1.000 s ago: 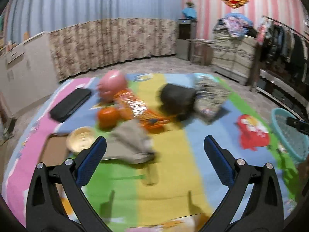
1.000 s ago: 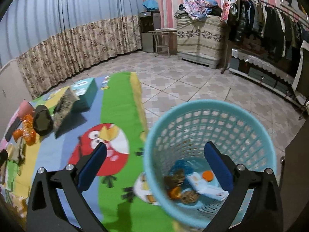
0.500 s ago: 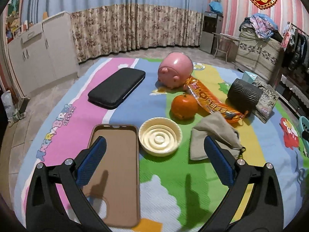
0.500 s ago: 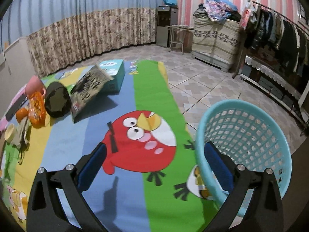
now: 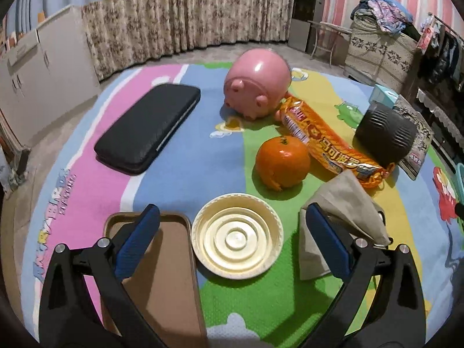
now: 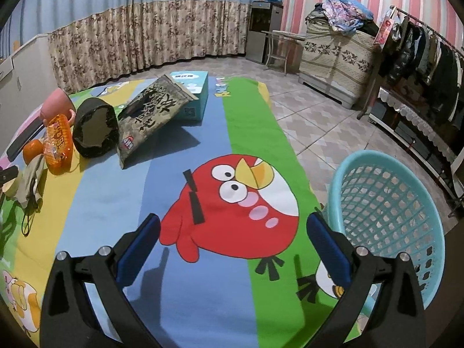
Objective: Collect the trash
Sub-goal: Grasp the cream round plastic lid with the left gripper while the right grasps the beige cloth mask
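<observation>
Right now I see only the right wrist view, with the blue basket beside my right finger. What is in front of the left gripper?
Observer: A cream round lid lies on the mat, framed between the fingers of the left gripper. The jaws are open and have just been closing a little; the pads do not touch the lid.
Operator: Is something close beside the lid?
Observer: Yes, a flat brown case lies at its left, partly under the left finger.
Operator: And behind the lid?
Observer: An orange stands there, with a strip of mat between it and the lid.
</observation>
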A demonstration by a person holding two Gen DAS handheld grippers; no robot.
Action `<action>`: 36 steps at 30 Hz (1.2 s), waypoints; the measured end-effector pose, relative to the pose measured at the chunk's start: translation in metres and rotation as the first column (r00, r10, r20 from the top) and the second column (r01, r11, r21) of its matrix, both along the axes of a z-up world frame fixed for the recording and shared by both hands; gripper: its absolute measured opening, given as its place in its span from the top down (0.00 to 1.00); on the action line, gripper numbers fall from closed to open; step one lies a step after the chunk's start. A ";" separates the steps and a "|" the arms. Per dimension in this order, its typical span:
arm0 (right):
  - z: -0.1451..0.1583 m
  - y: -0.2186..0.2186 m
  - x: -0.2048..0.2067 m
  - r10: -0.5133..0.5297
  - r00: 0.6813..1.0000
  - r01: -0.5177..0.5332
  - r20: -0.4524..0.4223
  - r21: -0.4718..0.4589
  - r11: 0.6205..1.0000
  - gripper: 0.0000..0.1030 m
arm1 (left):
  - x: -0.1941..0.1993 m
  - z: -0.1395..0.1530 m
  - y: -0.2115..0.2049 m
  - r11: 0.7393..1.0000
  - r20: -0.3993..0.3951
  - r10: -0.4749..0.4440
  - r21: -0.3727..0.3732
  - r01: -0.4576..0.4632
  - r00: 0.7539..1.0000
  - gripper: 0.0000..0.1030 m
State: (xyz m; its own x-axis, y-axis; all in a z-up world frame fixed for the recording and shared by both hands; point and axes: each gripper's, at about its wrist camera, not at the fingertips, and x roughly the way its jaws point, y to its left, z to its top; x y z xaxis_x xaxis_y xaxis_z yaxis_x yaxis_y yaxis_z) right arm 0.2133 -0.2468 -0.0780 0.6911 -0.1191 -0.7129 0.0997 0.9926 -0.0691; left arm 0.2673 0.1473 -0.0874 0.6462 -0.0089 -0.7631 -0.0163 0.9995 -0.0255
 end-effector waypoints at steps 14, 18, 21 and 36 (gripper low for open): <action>0.000 0.035 -0.002 0.076 0.997 -0.075 -0.017 0.026 0.997 0.04 | -0.002 -0.002 -0.010 0.999 -0.005 -0.043 0.016 0.043 0.999 0.42; 0.005 0.057 -0.003 0.114 0.993 -0.113 -0.009 0.051 0.992 0.04 | -0.010 0.011 -0.006 0.999 0.042 -0.029 0.023 0.028 0.999 0.42; 0.008 0.078 -0.003 0.147 0.989 -0.146 -0.005 0.039 0.988 0.04 | -0.021 0.024 -0.002 0.998 0.086 -0.025 0.059 0.020 0.996 0.41; 0.005 0.199 0.019 0.285 0.958 -0.280 -0.028 0.110 0.954 0.05 | -0.066 0.037 0.082 0.993 0.144 0.097 0.059 -0.106 0.985 0.41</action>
State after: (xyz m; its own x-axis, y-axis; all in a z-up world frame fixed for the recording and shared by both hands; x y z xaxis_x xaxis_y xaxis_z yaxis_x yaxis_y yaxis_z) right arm 0.2322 -0.0482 -0.0729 0.6545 0.1526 -0.7405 -0.1866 0.9817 0.0374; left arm 0.2014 0.2295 -0.0500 0.7419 0.1099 -0.6614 -0.1187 0.9924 0.0317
